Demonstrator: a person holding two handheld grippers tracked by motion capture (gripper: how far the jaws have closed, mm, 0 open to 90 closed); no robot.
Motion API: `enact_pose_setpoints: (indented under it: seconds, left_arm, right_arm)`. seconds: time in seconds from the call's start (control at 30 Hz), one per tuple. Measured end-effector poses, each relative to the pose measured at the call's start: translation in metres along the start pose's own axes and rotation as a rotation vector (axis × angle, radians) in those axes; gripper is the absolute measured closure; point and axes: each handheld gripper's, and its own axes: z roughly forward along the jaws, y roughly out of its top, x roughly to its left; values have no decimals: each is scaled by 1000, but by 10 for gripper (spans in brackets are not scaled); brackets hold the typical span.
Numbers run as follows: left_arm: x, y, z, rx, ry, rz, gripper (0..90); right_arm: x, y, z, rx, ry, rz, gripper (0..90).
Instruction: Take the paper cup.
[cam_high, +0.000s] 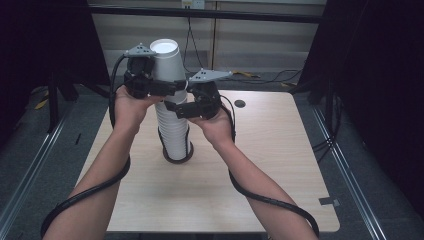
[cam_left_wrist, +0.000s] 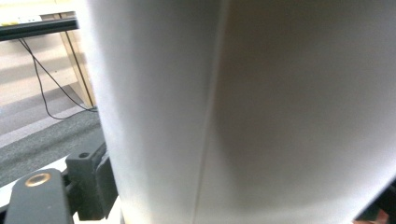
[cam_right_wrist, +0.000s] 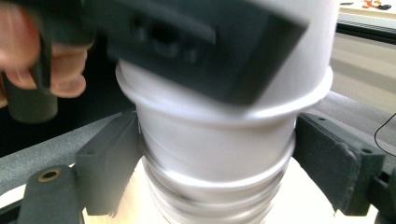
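Left gripper (cam_high: 167, 86) crosses the cup stack (cam_high: 173, 132) above right gripper (cam_high: 175, 107).

No legible text, label, brand, number or sign on any surface.

The top cup (cam_left_wrist: 243, 107) is blocking nearly everything ahead of my left jaws, and the other gripper (cam_right_wrist: 187, 42) is blurring above my right jaws.

Stack of white cups (cam_high: 172, 125) stands mid-table, blocking the centre, and both grippers crowd its upper part, left gripper (cam_high: 167, 86) above right gripper (cam_high: 176, 107). Bare table (cam_high: 280, 165) right, left and near the person gives open passage. Cables trail beside both forearms.
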Motion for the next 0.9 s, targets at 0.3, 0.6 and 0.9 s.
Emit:
enact_pose_setpoints:
  seconds: [0.3,0.6,0.9]
  left_arm:
    - [1,13,-7,-8,-8,-12,146]
    - [1,22,-15,-31,-22,-5,154]
    - [-2,35,-28,-52,-37,5,158]
  right_arm:
    - [0,1,0,6,0,1,161]
    - [0,0,-1,6,0,-2,161]
    - [0,1,-1,13,0,-10,162]
